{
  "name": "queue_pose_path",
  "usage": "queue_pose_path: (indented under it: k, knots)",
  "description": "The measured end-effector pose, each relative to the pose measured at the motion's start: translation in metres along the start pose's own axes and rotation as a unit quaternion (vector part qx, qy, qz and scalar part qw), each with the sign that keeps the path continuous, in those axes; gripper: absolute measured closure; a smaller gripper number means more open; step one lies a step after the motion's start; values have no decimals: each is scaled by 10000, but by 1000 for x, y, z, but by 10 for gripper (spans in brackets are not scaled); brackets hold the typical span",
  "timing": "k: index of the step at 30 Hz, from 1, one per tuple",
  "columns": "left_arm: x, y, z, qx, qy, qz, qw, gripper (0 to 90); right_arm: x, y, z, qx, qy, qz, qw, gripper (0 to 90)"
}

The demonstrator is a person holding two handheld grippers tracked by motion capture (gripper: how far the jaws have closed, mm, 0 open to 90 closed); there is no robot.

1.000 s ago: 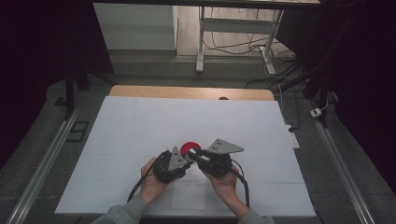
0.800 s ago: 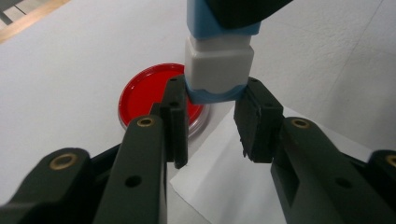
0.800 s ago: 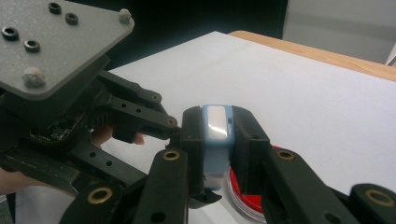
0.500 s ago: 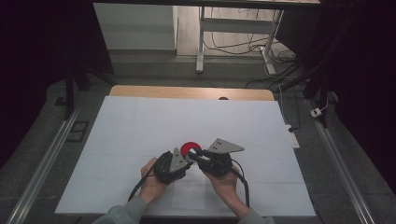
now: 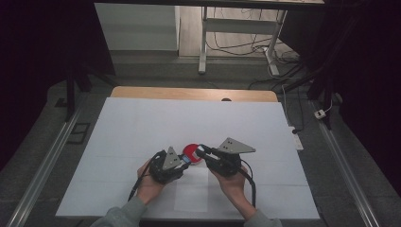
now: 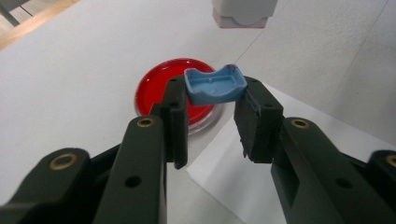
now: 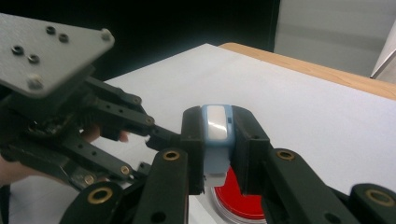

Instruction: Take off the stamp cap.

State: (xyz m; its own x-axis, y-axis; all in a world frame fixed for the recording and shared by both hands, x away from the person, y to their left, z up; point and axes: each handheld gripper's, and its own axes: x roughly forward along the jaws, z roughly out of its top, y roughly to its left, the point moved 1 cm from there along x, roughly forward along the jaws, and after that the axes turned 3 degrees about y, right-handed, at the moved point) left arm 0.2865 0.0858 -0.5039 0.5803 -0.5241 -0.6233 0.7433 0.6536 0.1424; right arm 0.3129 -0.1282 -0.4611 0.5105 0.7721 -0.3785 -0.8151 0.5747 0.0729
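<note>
The small blue cap (image 6: 215, 85) sits between the two pads of the left hand-held gripper (image 6: 212, 123), which is clamped on its sides; the hollow side of the cap faces up in the left gripper view. The white and blue stamp body (image 7: 217, 135) is gripped upright between the jaws of the right hand-held gripper (image 7: 218, 149), which press on both its flanks (its lower end hangs just above the red dish). The round red dish (image 5: 191, 152) lies flat on the table (image 5: 142, 123), near the middle of its near half, and both grippers meet just above it, the left hand-held gripper (image 5: 182, 161) from the left and the right hand-held gripper (image 5: 202, 152) from the right. A white sheet (image 5: 191, 194) lies on the table just near of the dish, between the person's two hands. At the far edge, a strip of bare wood (image 5: 189, 93) shows beyond the white cover.
</note>
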Motion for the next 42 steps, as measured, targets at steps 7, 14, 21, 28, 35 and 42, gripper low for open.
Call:
queue_pose_path:
  k: [7, 14, 21, 28, 35, 42]
  knots:
    - [-22, 15, -9, -318, -232, -72, 9992, 653, -1, -4, 0, 27, 4, 29, 10000, 753]
    - [-38, 29, -23, -547, -298, -92, 9980, 653, -3, -7, 0, 12, 9, 38, 10000, 753]
    - [-52, 35, -32, -629, -378, -28, 9973, 653, -5, -10, 0, -3, -41, 80, 10000, 752]
    - [-62, 35, -40, -594, -398, -64, 9974, 652, -7, -12, 0, -47, -86, 89, 9999, 752]
    - [-72, 41, -56, -786, -348, -52, 9963, 652, -10, -18, 1, 18, -151, 184, 9997, 752]
    - [-82, 43, -68, -891, -328, -48, 9955, 652, -10, -19, 1, -18, -134, 164, 9998, 751]
